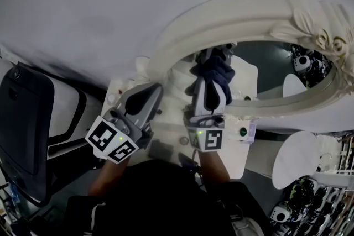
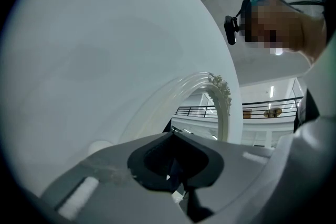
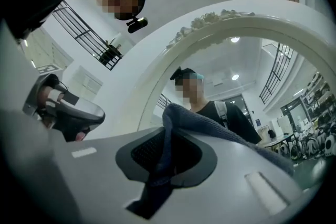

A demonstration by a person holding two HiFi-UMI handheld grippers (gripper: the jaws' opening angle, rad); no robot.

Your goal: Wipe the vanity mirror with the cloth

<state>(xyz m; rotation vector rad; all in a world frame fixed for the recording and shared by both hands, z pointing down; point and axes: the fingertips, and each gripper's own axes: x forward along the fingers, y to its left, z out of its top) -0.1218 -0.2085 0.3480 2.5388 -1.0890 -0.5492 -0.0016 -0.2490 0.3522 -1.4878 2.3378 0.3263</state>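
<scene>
Here, the dark cloth (image 1: 220, 73) is clamped in the jaws of the right gripper (image 1: 212, 61) and held at the 8 o'clock end of the vanity mirror (image 1: 276, 66), whose long axis is laid from 8 to 2 o'clock. The left gripper (image 1: 150, 94), jaws closed on nothing, is held beside the cream frame (image 1: 221, 16).

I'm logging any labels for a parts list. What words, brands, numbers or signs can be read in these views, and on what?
No words, brands or numbers can be read in any view.
Left gripper cube: black-and-white square markers, a pattern with no letters.
Right gripper cube: the same kind of marker, no letters.
Small panel on the background wall: too small to read.
</scene>
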